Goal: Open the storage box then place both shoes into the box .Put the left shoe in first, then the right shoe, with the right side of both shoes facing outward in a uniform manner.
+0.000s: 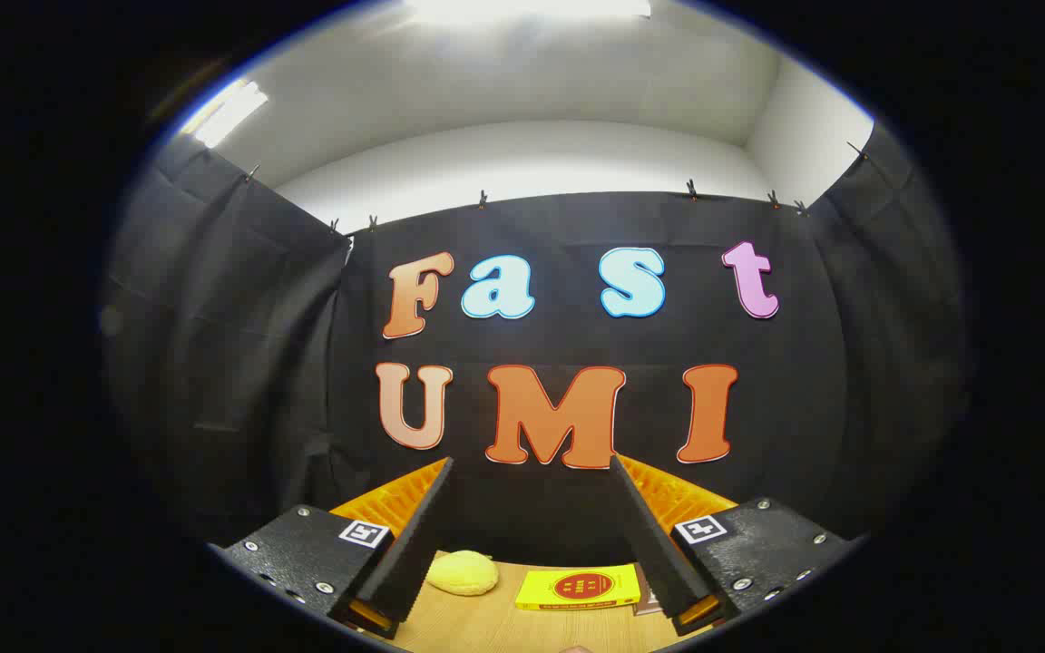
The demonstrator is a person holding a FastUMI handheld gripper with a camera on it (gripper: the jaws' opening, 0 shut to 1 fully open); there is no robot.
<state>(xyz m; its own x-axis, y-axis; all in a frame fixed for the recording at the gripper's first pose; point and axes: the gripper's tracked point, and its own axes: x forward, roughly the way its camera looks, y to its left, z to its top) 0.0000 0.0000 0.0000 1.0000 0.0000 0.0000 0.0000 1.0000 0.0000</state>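
My gripper [532, 472] is held up high and level, facing the booth's black back wall. Its two fingers [414, 544] stand wide apart with nothing between them, so it is open. Far below, between the fingers, lies a wooden table top [486, 621]. No storage box or shoe can be made out from this angle.
A pale yellow soft lump [461, 573] lies on the table near the left finger. A flat yellow box with a red round mark [579, 587] lies beside it, closer to the right finger. Black cloth walls close the booth on the left, back and right.
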